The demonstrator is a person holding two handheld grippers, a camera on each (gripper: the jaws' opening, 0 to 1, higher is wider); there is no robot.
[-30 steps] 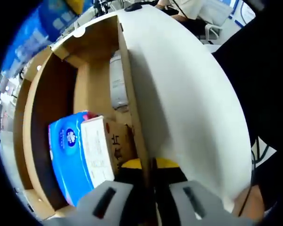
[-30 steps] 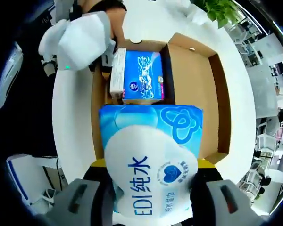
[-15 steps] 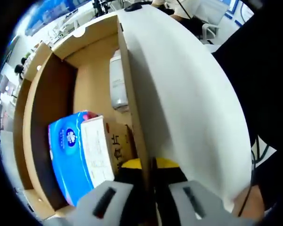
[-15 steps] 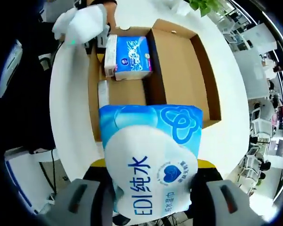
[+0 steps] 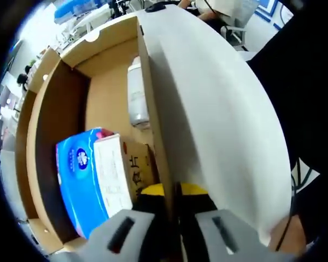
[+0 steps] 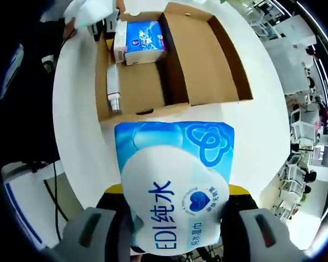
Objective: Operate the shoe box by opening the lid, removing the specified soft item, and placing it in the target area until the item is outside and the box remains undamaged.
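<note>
Left gripper view: the left gripper [image 5: 172, 218] has its jaws drawn narrow onto the side wall of the shoe box [image 5: 150, 125], near the box's near end; this grip looks meant to steady the box while the other hand works. Left of that wall, inside the box, lie a blue tissue pack [image 5: 79, 180], a small printed carton [image 5: 113, 177] touching it, and farther off a white bottle [image 5: 135, 98] lying on its side against the wall. Right of the wall, the white table [image 5: 218, 120] spreads out bare.

Right gripper view: the right gripper [image 6: 172, 229] holds the soft wet-wipe pack [image 6: 172, 185] between its jaws, clear of the box and above the table [image 6: 76, 125]. The open box [image 6: 142, 87] sits far behind the pack, its lid [image 6: 213, 60] folded flat to the right. The box appears undamaged. Judged from this, extraction is done; setting the pack down in the target area remains.
</note>
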